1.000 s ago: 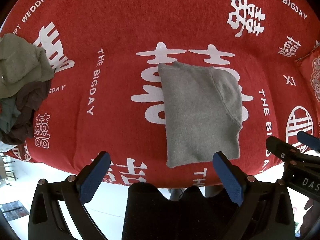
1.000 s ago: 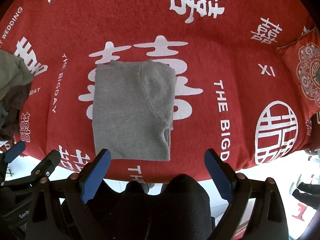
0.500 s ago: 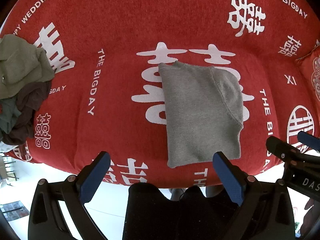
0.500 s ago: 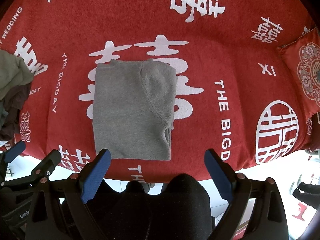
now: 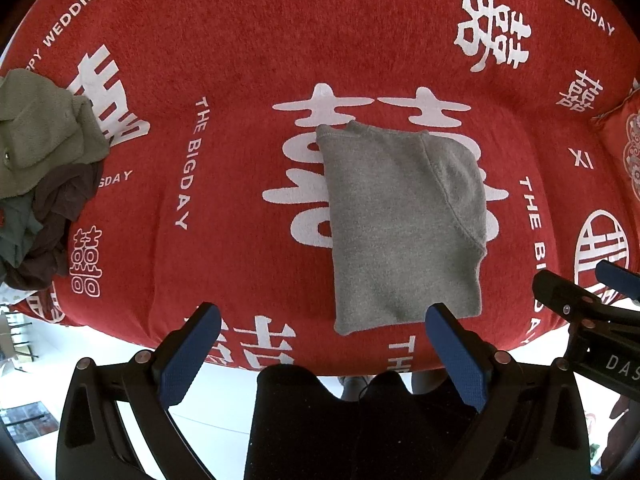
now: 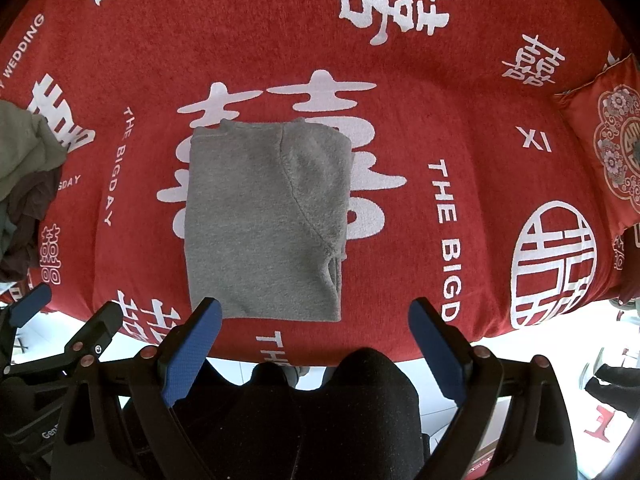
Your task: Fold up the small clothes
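A grey knit garment point(image 5: 400, 224) lies folded into a flat rectangle on the red cloth with white characters point(image 5: 240, 80); it also shows in the right wrist view point(image 6: 264, 220). My left gripper point(image 5: 320, 328) is open and empty, held above the near edge of the cloth, just short of the garment's lower edge. My right gripper point(image 6: 316, 320) is open and empty at the same near edge, below the garment. Neither touches the garment.
A pile of unfolded clothes point(image 5: 36, 176), olive green on top and dark brown below, sits at the left edge of the cloth. A red embroidered cushion point(image 6: 608, 148) lies at the right. The person's dark-clothed legs point(image 6: 360, 400) and white floor are below the near edge.
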Tool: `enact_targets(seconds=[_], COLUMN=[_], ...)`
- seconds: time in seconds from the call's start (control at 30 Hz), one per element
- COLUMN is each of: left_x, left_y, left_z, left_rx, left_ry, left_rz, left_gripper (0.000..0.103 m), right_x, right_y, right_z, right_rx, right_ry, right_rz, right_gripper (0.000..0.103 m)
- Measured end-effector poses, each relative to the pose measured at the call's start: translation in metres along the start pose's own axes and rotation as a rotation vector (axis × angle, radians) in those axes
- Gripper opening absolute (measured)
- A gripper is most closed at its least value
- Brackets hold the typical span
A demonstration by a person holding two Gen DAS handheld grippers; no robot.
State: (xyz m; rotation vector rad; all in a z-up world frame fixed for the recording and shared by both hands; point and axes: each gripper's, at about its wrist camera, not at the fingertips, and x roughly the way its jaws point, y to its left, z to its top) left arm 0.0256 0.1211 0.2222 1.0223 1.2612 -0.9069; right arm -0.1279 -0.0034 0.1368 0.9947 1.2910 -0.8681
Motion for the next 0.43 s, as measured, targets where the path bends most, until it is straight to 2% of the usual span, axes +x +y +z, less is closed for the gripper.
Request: enact_targets(seconds=[0.3,0.43], left_x=[0.0013,-0.0034], left_y=[0.0026,0.0052], left_z=[-0.0010,-0.0022], left_rx=[-0.006,-0.002], left_ry=[-0.001,-0.046], left_rz=[-0.004,-0.024], left_gripper=[0.103,0.103], right_x=[0.0004,0.0007], right_y=[0.0004,0.0009], right_z=[-0.0004,-0.0014], right_rx=[0.000,0.002], right_ry=[0.002,0.003], right_rz=[-0.001,-0.002], right_gripper=[0.096,0.096])
